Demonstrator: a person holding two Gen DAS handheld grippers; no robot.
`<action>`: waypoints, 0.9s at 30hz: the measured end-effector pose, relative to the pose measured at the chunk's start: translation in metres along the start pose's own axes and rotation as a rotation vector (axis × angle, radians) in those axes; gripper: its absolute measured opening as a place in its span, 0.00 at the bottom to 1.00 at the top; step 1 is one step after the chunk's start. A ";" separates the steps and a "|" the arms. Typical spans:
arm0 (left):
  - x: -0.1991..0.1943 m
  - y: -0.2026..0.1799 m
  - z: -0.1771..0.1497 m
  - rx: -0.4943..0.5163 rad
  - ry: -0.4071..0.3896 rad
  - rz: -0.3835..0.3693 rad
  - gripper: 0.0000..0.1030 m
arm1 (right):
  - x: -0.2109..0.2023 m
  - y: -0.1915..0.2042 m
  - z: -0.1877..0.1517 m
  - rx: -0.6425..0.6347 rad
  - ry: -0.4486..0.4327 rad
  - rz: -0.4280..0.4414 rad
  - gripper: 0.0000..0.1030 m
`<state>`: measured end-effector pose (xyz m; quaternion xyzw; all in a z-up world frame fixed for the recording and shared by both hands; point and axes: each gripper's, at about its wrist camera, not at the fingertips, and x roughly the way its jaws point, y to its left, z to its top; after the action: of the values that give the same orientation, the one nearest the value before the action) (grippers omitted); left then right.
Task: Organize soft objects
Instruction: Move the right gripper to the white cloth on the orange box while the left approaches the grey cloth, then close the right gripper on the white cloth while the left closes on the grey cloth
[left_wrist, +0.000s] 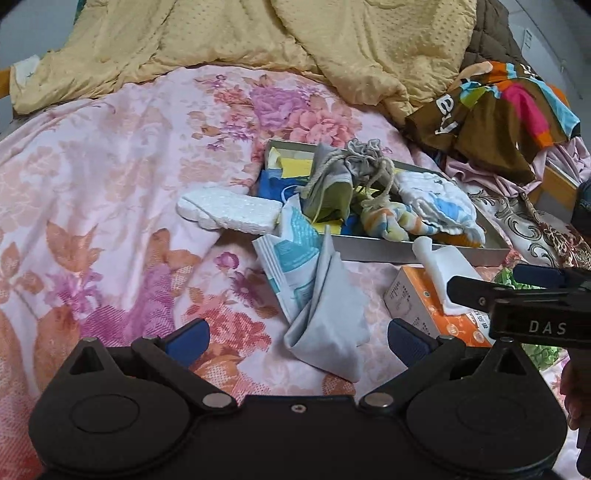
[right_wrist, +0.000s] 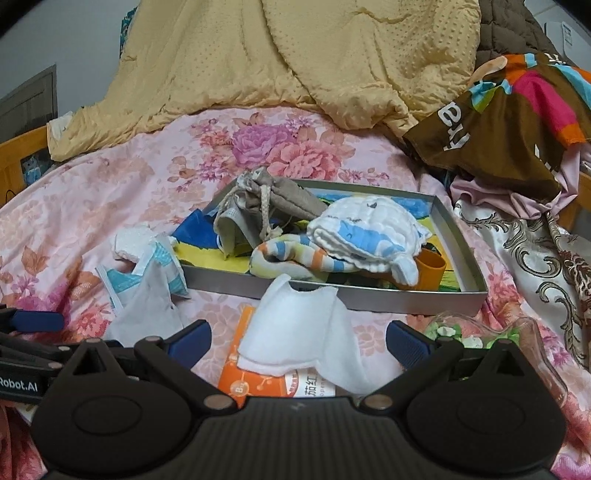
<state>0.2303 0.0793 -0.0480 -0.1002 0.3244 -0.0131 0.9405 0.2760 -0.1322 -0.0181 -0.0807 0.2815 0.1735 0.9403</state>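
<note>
One metal tray (right_wrist: 388, 303) holding one drawstring pouch (right_wrist: 280, 201), one striped sock (right_wrist: 291, 254); left gripper (left_wrist: 298, 338), right gripper (right_wrist: 298, 338) both spread, empty

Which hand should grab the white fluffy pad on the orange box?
Right, probably. The white pad lies between the open right gripper's fingers, draped over the orange box. The open left gripper faces the grey cloth instead, further left on the bedspread.
</note>
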 end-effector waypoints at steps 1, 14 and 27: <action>0.003 -0.001 0.000 0.009 0.004 -0.002 0.99 | 0.002 0.000 0.000 -0.005 0.004 0.000 0.99; 0.016 -0.007 -0.001 0.054 -0.003 -0.082 0.99 | 0.019 -0.001 0.001 -0.013 0.028 -0.005 0.91; 0.027 -0.002 -0.001 0.050 0.076 -0.141 0.58 | 0.025 0.002 -0.003 -0.028 0.071 -0.008 0.82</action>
<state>0.2509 0.0745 -0.0644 -0.0986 0.3518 -0.0912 0.9264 0.2927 -0.1241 -0.0346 -0.1009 0.3122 0.1705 0.9291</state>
